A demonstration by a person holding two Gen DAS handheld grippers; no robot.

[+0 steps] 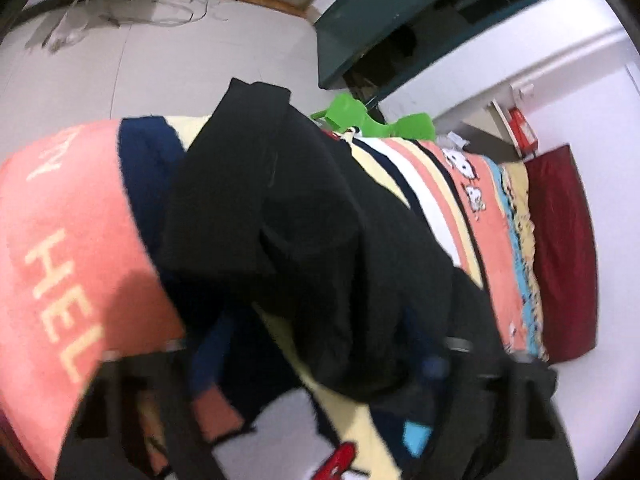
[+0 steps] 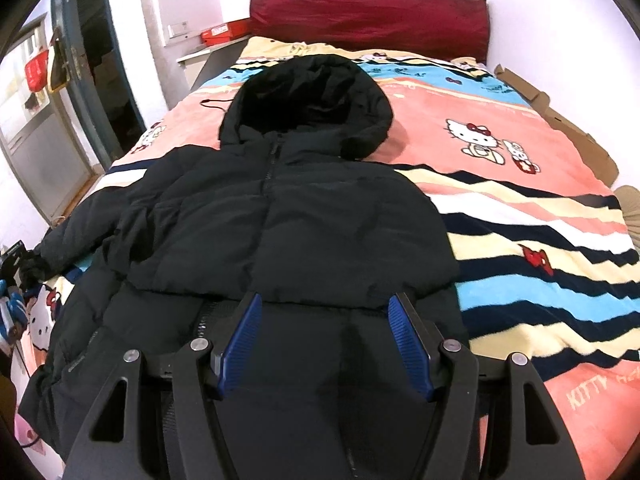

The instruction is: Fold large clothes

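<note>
One black hooded jacket [image 2: 280, 216] lies on the bed [image 2: 520, 184]; only the right view shows its hood. The right gripper [image 2: 325, 344] hovers open above it. The left gripper [image 1: 304, 392] blurs around a sleeve; its grip is unclear.

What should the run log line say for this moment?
jacket: black, hooded, front up on blanket | right gripper: open over jacket | left gripper: at sleeve, grip unclear

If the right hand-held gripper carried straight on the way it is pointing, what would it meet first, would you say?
Most likely the black hooded jacket: the right hand-held gripper hangs open directly over its lower front, angled down at the bed. Depth is hard to judge, but nothing else shows in between.
</note>
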